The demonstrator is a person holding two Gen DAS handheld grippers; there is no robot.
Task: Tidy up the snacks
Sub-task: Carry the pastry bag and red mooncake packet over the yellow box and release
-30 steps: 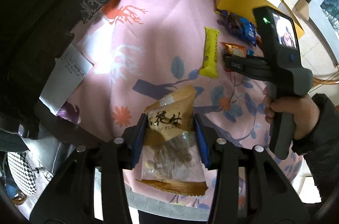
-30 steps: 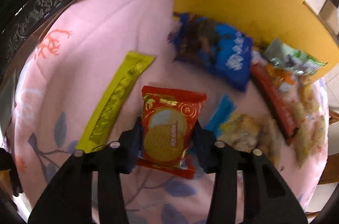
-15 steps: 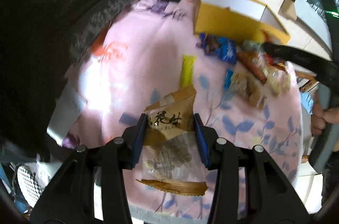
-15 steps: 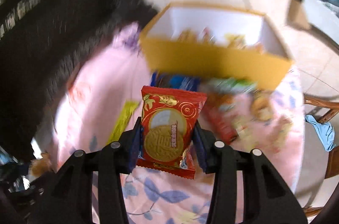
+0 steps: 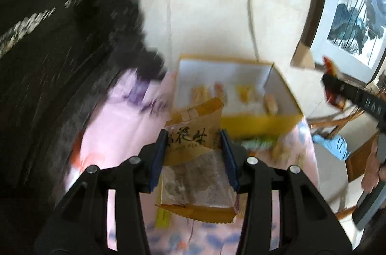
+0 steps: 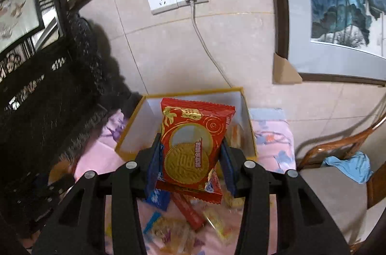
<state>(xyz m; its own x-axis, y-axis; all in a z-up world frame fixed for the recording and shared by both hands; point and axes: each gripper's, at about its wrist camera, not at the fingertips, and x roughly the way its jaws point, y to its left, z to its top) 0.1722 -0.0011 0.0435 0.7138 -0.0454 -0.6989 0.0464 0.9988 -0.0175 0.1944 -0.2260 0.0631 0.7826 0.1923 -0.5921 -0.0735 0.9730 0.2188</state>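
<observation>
Soft indoor daylight; left view motion-blurred, fisheye-bent edges.

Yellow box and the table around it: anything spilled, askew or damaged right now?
Nothing looks damaged. The yellow box sits open and upright with a few snacks inside. Loose snack packets lie scattered on the pink tablecloth in front of it, unsorted rather than spilled. The brown packet and red packet sit straight in the jaws.

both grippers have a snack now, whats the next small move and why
Probably carry both on over the yellow box and open there. The right gripper is shut on the red biscuit pack, the left gripper on the brown peanut pack. Both are lifted off the pink cloth, and the box is open with snacks already inside.
</observation>
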